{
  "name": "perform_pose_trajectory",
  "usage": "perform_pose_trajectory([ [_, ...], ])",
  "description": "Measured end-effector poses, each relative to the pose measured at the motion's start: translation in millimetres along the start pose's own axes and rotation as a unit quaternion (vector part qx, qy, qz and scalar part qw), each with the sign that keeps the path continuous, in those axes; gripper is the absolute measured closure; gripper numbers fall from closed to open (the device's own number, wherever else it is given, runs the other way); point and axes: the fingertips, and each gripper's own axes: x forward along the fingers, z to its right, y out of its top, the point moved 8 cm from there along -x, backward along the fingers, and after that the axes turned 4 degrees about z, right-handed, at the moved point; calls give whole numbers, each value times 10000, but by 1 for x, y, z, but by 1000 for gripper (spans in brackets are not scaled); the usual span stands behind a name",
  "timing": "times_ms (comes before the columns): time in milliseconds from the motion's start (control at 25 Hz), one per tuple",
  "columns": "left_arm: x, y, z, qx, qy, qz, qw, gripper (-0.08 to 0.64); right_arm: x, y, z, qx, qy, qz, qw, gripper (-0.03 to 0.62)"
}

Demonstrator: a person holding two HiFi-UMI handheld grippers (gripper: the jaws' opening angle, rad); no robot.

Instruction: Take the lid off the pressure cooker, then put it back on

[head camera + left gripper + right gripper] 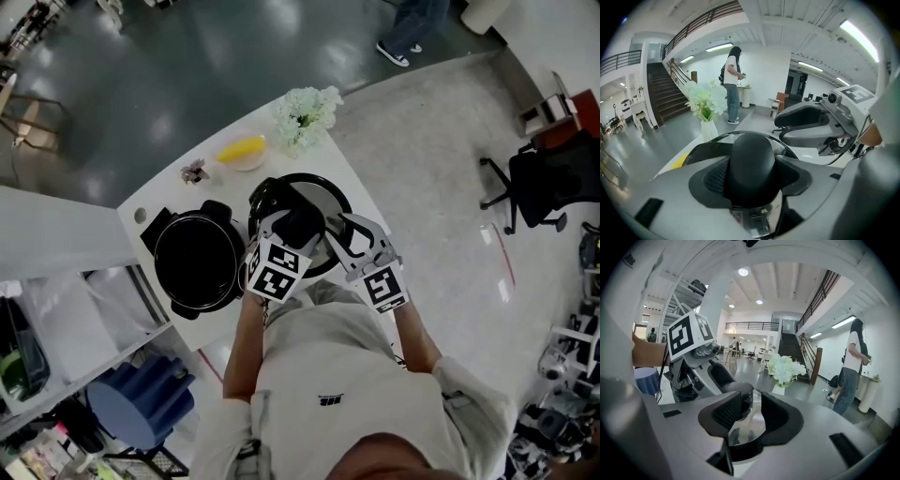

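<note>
Lid (323,199) off pot (197,262), held just right of it, over white table (281,164) near its front edge. Pot open, at table's left end. Far corner taken by white flowers (305,114) and yellow object (242,150); bare tabletop between them and lid. Open floor beyond far edge; office chair (539,187) well apart at right.

Left gripper (292,228) clamped on lid's black knob (752,164), pads tight against both sides. Right gripper (745,411) astride lid's shiny edge, jaws apart; unclear whether pads press.
</note>
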Motion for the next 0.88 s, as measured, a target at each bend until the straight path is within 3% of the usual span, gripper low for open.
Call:
perform_pose_trajectory([
  [400,-62,21,-18,132,19,197,9997,273,12,45,-16,-583,322,513,9965,462],
  [880,-123,-2,-49,41,153,178,9997,273,39,74,-60,-784,801,643,9916,462],
])
